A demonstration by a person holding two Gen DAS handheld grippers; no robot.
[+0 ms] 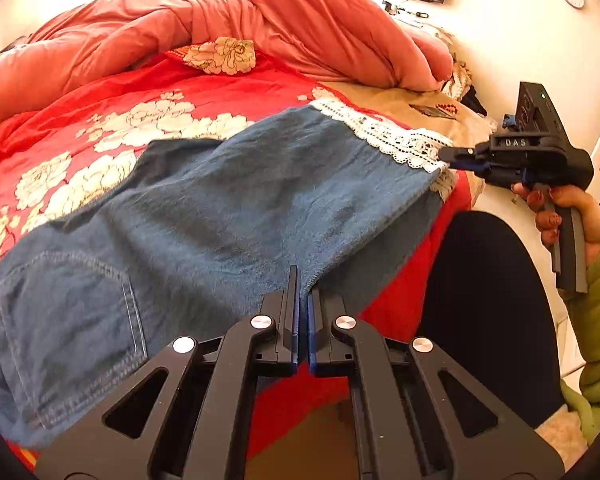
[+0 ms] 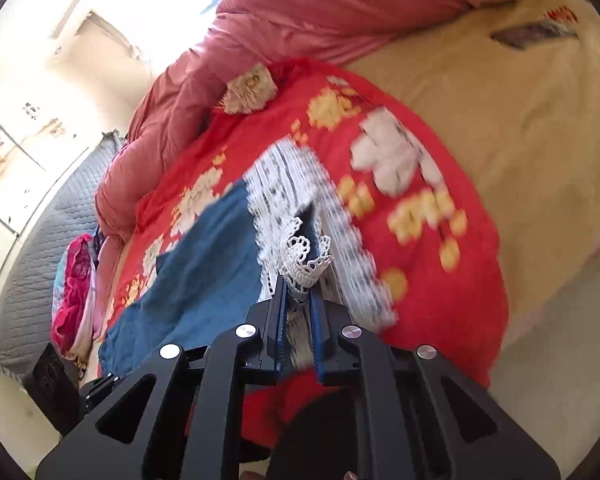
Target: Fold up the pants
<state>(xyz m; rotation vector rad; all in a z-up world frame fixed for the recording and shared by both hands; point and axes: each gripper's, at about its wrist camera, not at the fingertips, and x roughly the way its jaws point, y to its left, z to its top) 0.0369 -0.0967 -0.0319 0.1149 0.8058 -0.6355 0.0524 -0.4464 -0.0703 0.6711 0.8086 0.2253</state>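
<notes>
Blue denim pants (image 1: 228, 208) with a white lace hem (image 1: 384, 136) lie across the red flowered bedspread (image 1: 112, 128). A back pocket (image 1: 68, 320) shows at the lower left. My left gripper (image 1: 303, 280) is shut on the near edge of the pant leg. My right gripper (image 1: 446, 155) reaches in from the right and pinches the lace hem. In the right wrist view my right gripper (image 2: 300, 292) is shut on the lace hem (image 2: 304, 256), with the blue denim (image 2: 204, 264) stretching away to the left.
A bunched pink duvet (image 1: 260, 20) fills the far side of the bed. A beige sheet (image 2: 512, 120) covers the bed's right part. The person's dark leg (image 1: 488, 304) stands by the bed edge. Pink clothing (image 2: 74, 300) lies by a grey quilt.
</notes>
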